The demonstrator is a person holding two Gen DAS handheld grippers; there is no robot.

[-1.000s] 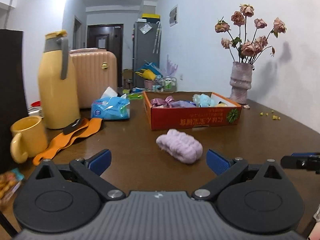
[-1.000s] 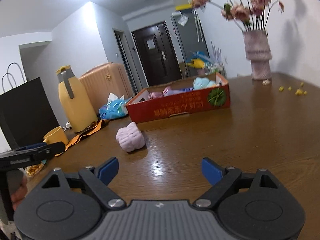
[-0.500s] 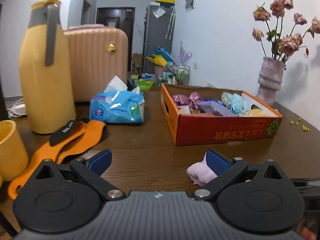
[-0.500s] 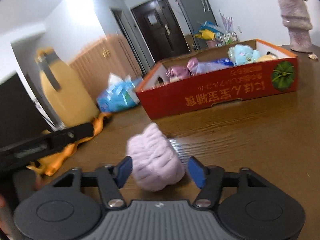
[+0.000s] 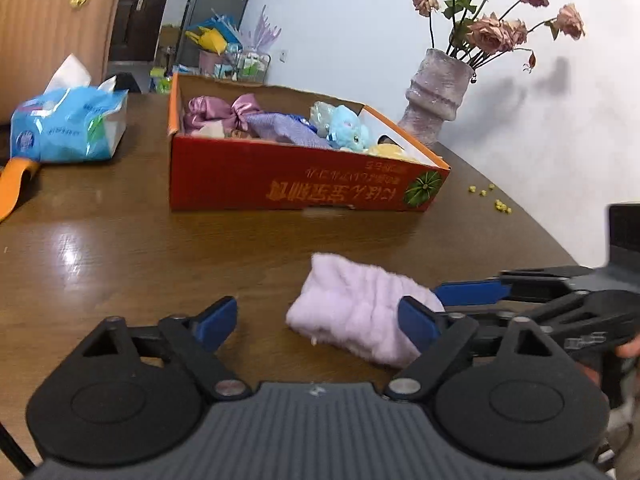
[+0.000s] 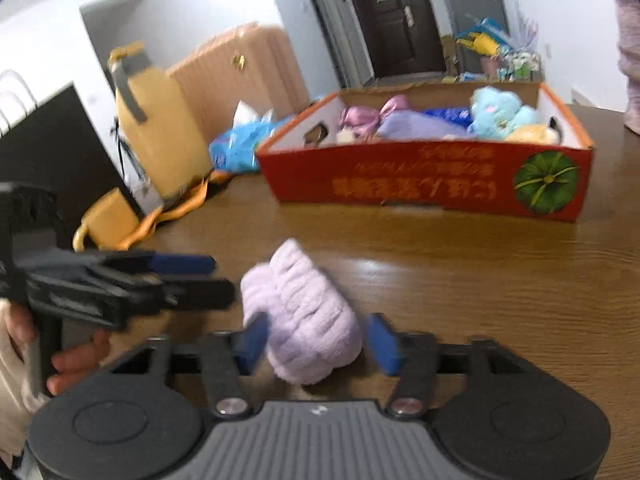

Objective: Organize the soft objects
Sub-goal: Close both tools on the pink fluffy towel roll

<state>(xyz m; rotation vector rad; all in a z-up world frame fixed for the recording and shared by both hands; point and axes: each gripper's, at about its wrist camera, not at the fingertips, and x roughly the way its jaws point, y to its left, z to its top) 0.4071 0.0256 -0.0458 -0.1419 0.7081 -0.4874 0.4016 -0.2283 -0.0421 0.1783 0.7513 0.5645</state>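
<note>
Headband (image 5: 362, 312), the lilac fluffy one, lies on the table (image 5: 120, 256) in front of the red box (image 5: 296, 184), well short of it. Your right gripper (image 6: 314, 344) straddles it: the near end of the headband sits between the blue pads (image 6: 382, 344), with a gap on the right side; the left pad looks close to the fabric, but blur hides whether it touches. Those jaws are opening, medium-wide, and not clamped on the headband. Your left gripper (image 5: 316, 322) comes in from the other side, its jaws wide but closing. Its right pad (image 5: 418, 322) overlaps the headband's end, the left pad stands clear on bare table, so only part of the headband is inside that span and nothing is pinched. In the left wrist view your right gripper shows at the right edge, its blue finger just beside the headband. In the right wrist view your left gripper enters from the left, with your hand (image 6: 72, 356) on its grip.

The box already holds soft things: a pink satin bow (image 5: 224, 110), purple cloth (image 5: 280, 128), a blue plush (image 5: 348, 126), something yellow (image 5: 390, 152). A tissue pack (image 5: 66, 124) sits left of the box, a vase (image 5: 438, 96) with dried roses behind it. A yellow jug (image 6: 156, 120), mug (image 6: 106, 220) and orange strap (image 6: 176, 208) stand further left.
</note>
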